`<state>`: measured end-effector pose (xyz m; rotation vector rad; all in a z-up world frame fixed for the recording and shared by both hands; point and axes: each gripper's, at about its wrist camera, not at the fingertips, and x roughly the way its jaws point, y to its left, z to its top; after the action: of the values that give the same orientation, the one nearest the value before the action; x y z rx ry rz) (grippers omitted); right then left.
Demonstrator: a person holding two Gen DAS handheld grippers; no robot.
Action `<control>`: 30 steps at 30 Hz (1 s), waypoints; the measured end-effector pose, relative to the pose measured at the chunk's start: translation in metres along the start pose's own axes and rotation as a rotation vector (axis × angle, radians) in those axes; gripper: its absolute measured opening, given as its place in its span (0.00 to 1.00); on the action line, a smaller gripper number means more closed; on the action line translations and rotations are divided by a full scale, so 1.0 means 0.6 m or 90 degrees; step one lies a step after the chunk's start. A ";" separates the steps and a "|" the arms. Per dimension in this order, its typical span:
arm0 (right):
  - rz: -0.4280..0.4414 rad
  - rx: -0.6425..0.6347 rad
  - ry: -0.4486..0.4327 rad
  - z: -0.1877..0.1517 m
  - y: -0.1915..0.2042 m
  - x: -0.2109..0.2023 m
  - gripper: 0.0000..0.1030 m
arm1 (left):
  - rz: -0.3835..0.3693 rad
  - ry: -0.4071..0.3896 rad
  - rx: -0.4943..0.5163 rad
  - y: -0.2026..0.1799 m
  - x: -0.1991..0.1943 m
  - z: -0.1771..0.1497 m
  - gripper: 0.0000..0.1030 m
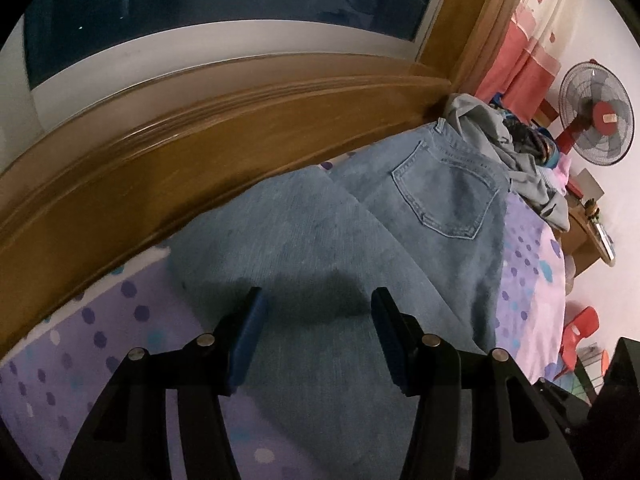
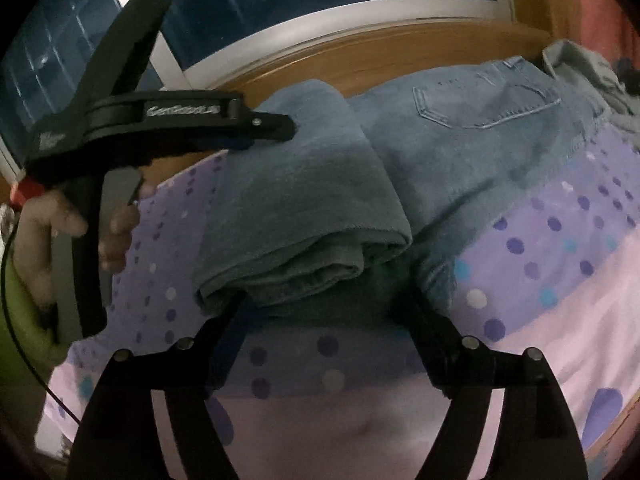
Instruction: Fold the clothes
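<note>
Light blue jeans (image 1: 444,200) lie on the bed, back pocket up, with the legs folded back over themselves into a thick layer (image 2: 304,200). My left gripper (image 1: 320,304) stands open just over the folded leg part, nothing between its blue pads (image 1: 250,340). In the right wrist view the left gripper (image 2: 289,130) shows from the side, held by a hand (image 2: 40,224), its tip over the far end of the fold. At the near rolled edge of the fold my right gripper (image 2: 322,300) is open, its fingertips straddling the edge and partly hidden by denim.
The bed has a purple and pink dotted sheet (image 2: 560,248). A wooden ledge (image 1: 200,152) under a dark window runs along the far side. A pile of grey clothes (image 1: 492,140) lies beyond the waistband. A red standing fan (image 1: 596,116) and a red stool (image 1: 580,340) stand to the right.
</note>
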<state>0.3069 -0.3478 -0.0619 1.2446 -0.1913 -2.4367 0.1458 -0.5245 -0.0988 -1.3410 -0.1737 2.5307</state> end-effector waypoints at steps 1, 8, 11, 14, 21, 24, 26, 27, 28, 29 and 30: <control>0.001 0.000 0.001 -0.003 0.000 -0.002 0.76 | 0.004 -0.001 -0.004 -0.001 -0.003 -0.002 0.53; 0.034 -0.064 0.027 -0.021 0.003 0.004 1.00 | 0.043 -0.015 -0.033 -0.018 -0.021 -0.015 0.53; 0.047 -0.089 0.031 -0.020 -0.005 -0.004 1.00 | 0.063 -0.023 -0.051 -0.025 -0.029 -0.020 0.53; 0.086 -0.113 0.032 -0.019 -0.018 -0.007 1.00 | 0.073 -0.034 -0.092 -0.020 -0.044 -0.026 0.53; 0.038 -0.242 -0.036 -0.005 0.020 -0.043 1.00 | 0.049 -0.047 -0.169 0.033 -0.058 -0.039 0.53; 0.015 -0.313 -0.079 -0.003 0.056 -0.049 0.99 | 0.036 -0.050 -0.198 0.059 -0.059 -0.044 0.53; -0.013 -0.342 -0.085 0.005 0.078 -0.042 0.94 | 0.027 -0.053 -0.217 0.077 -0.061 -0.047 0.53; -0.026 -0.352 -0.082 0.011 0.089 -0.037 0.94 | 0.022 -0.054 -0.226 0.086 -0.061 -0.048 0.53; -0.033 -0.361 -0.083 0.015 0.098 -0.033 0.93 | 0.007 -0.053 -0.232 0.092 -0.056 -0.049 0.53; -0.037 -0.373 -0.086 0.014 0.107 -0.031 0.93 | -0.009 -0.051 -0.237 0.099 -0.050 -0.049 0.54; -0.052 -0.390 -0.089 0.015 0.119 -0.025 0.93 | -0.021 -0.046 -0.238 0.102 -0.043 -0.049 0.54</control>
<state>0.3281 -0.4074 -0.0242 0.8187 0.5399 -2.3739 0.1725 -0.5911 -0.1090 -1.3549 -0.7073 2.6074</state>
